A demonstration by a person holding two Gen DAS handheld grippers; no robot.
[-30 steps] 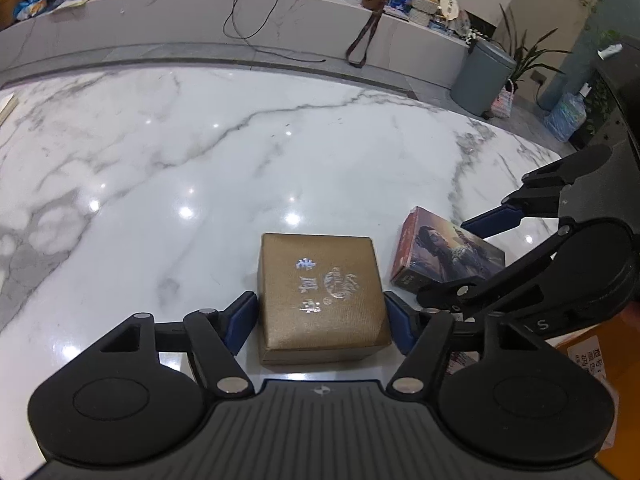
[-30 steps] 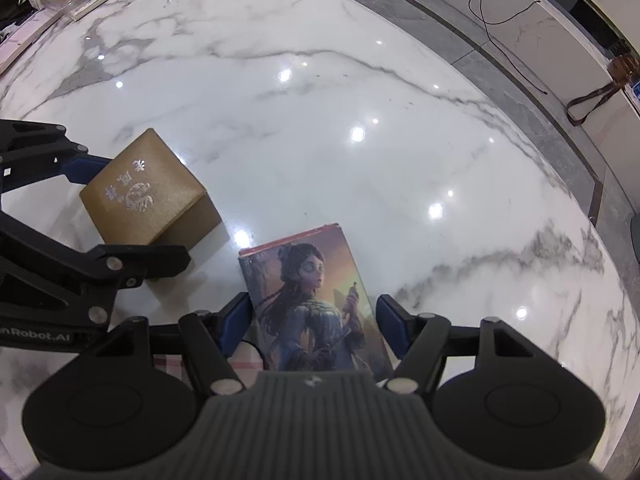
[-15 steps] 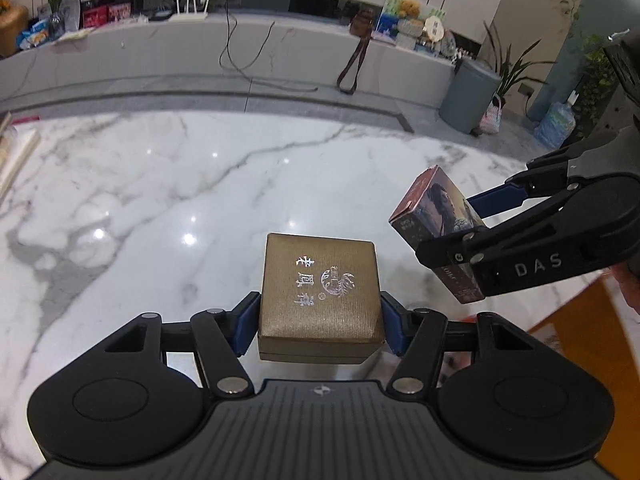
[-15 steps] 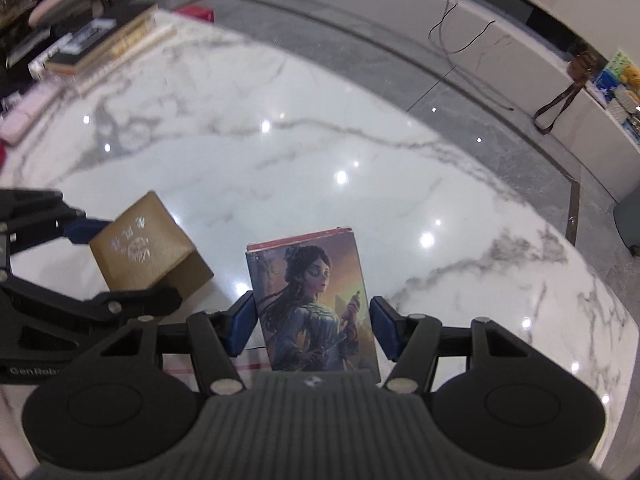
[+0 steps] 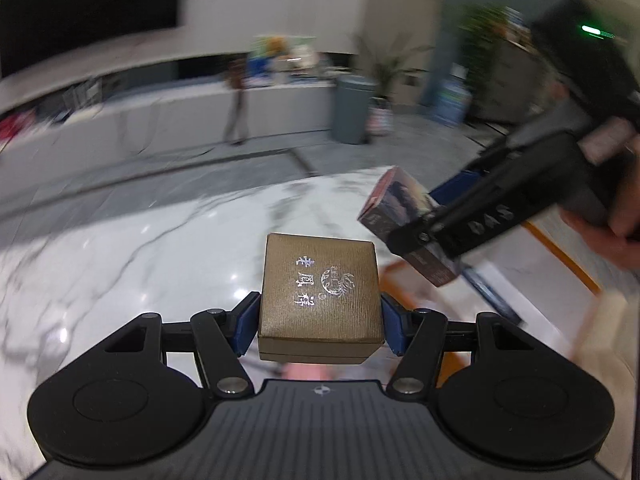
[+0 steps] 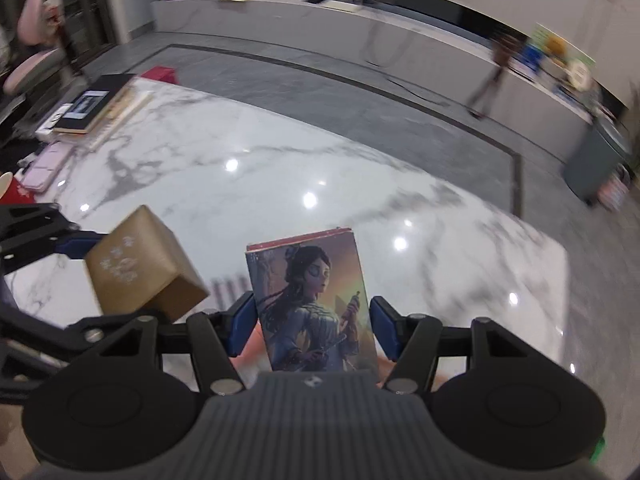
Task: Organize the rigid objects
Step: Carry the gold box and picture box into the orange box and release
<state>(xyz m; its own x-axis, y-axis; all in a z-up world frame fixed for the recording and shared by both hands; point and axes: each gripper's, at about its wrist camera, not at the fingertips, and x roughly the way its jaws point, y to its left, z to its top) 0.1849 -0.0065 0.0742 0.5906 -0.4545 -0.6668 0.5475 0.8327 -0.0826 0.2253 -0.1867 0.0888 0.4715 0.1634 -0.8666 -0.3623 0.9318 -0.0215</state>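
Note:
My left gripper [image 5: 320,328] is shut on a gold-brown square box [image 5: 320,292] with silver characters and holds it above the white marble table [image 5: 140,272]. The box also shows in the right wrist view [image 6: 136,272], held at the left. My right gripper [image 6: 312,324] is shut on a flat illustrated card box [image 6: 316,304] showing a dark-haired woman, also lifted off the table. In the left wrist view that card box [image 5: 404,216] hangs to the upper right, in the other gripper's fingers.
An orange-edged box or mat [image 5: 552,264] lies below at the right. Books and flat items [image 6: 92,108] are stacked at the table's far left edge. A grey bin [image 5: 354,108] stands on the floor beyond the table.
Both grippers have lifted their boxes off the marble and risen higher. The views have swung and are blurred by motion. The card box stays to the right of the gold box.

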